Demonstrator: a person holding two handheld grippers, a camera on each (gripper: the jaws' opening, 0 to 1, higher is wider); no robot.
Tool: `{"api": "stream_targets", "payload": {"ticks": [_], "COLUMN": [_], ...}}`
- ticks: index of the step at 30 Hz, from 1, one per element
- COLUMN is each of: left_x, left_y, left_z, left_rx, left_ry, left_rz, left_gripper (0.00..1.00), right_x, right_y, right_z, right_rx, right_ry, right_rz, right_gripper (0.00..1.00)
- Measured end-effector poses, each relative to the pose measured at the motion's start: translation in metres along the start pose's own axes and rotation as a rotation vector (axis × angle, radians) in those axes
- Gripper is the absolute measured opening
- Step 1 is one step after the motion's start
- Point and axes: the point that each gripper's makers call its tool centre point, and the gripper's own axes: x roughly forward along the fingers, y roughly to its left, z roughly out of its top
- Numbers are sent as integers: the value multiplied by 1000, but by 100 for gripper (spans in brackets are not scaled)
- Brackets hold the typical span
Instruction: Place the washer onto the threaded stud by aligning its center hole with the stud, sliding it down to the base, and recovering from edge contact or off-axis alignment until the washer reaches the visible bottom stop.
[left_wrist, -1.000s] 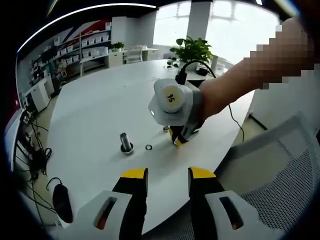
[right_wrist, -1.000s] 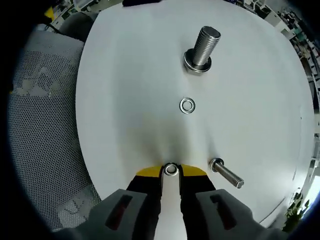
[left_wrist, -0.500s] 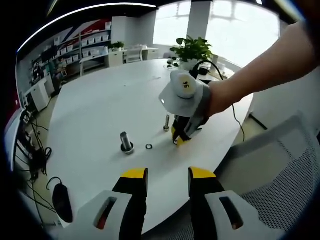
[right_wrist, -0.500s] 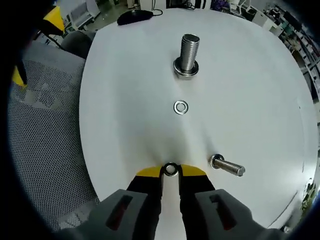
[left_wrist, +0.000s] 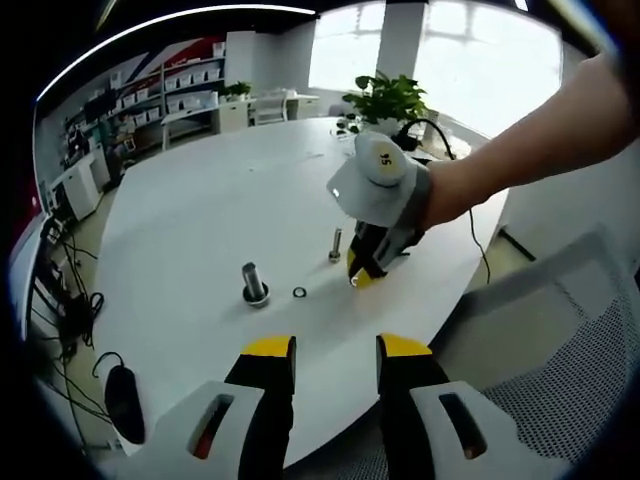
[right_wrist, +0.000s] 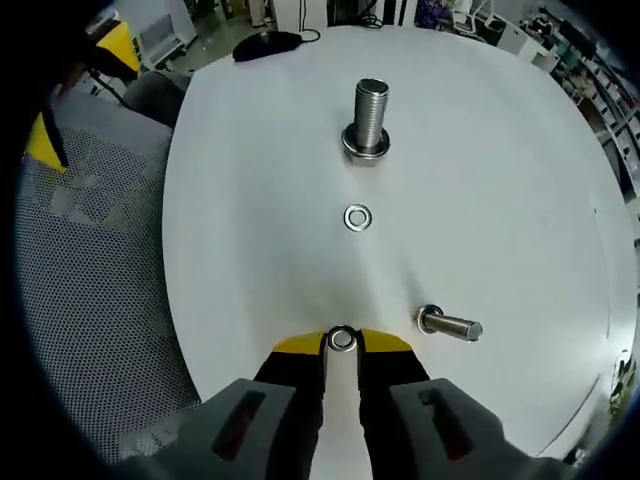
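Pinched flat between the yellow tips of the right gripper (right_wrist: 341, 342), near the table (right_wrist: 250, 200) edge on the person's side: a small washer (right_wrist: 341, 339), hole kept free, probably so that it can be lowered over the upright threaded stud (right_wrist: 369, 118) further in toward the middle. Lying loose between the two, a second washer (right_wrist: 357, 217), and beside the grip, toward the far edge, a smaller bolt (right_wrist: 450, 325). Held back off the table edge, jaws spread and empty: the left gripper (left_wrist: 335, 350), apparently just waiting.
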Motion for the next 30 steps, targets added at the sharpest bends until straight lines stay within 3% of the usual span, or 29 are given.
{"api": "stream_targets", "payload": {"ticks": [2, 8, 21, 30], "left_x": [-1, -1, 0, 0], "left_y": [-1, 1, 0, -2], "left_z": [1, 0, 0, 0], "left_rx": [1, 1, 7, 10], "left_ry": [1, -1, -1, 1], "left_rz": [-1, 2, 2, -1], "left_gripper": [30, 30, 30, 30], "right_x": [6, -18, -49, -55], "right_y": [-11, -12, -40, -54], "right_z": [-2, 3, 9, 19], "right_rx": [5, 7, 11, 5], "right_ry": [-12, -51, -99, -120], "right_rz": [-6, -22, -85, -117], "right_gripper": [13, 13, 13, 13]}}
